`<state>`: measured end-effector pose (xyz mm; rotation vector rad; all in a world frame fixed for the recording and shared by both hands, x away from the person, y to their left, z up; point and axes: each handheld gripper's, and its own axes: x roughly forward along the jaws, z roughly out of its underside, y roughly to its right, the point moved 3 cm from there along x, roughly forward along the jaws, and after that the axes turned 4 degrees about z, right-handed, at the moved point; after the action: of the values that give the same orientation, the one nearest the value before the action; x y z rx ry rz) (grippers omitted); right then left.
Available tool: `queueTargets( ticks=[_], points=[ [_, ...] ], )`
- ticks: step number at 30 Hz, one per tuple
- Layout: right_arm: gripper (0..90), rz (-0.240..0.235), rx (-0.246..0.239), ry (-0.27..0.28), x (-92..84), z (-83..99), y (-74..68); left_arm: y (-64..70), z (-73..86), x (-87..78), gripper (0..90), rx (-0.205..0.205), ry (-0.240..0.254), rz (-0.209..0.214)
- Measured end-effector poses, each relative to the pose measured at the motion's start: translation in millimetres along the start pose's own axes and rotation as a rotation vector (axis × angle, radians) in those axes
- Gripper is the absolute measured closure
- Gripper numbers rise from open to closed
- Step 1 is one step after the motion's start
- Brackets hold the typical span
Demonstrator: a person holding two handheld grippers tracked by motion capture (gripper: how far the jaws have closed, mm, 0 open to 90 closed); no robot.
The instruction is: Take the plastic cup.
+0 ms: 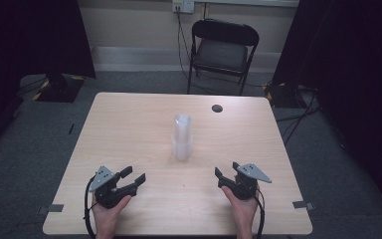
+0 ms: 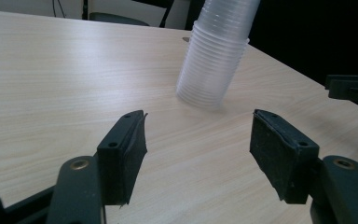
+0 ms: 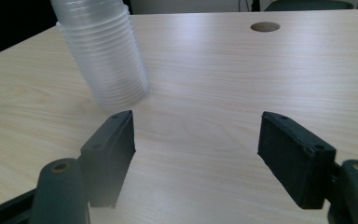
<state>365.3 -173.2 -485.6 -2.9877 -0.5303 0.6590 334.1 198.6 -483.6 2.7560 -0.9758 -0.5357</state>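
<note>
Cup stack (image 1: pixel 182 137) stands upright mid-table, between and ahead of both grippers; left gripper (image 1: pixel 133 178) and right gripper (image 1: pixel 226 173) about equally near, jaws wide, empty

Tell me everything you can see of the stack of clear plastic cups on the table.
The stack of clear plastic cups is a tall column of thin, translucent, ribbed cups nested mouth down, their rims forming close rings near the base. It stands roughly upright at the middle of the light wooden table, leaning slightly in the two gripper views. Nothing touches it but the tabletop; the left tongs and right tongs rest open, nearer the person.
</note>
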Motion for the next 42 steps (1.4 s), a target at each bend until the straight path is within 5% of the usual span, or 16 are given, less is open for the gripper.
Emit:
queueTargets(
  ticks=[11,19,42],
  points=[
    [36.6,-0.094,0.025,-0.008,-3.0,5.8,-11.9,1.7,-4.8,3.2,31.7,0.004,0.004,-0.021],
    [35.5,-0.113,0.013,-0.006,-6.8,3.9,-19.9,8.3,-17.7,7.6,27.5,0.055,0.035,-0.02],
    [31.7,-0.156,-0.001,0.003,-13.5,3.7,-29.7,24.7,-58.3,41.0,22.8,0.112,-0.013,0.053]
  ],
)
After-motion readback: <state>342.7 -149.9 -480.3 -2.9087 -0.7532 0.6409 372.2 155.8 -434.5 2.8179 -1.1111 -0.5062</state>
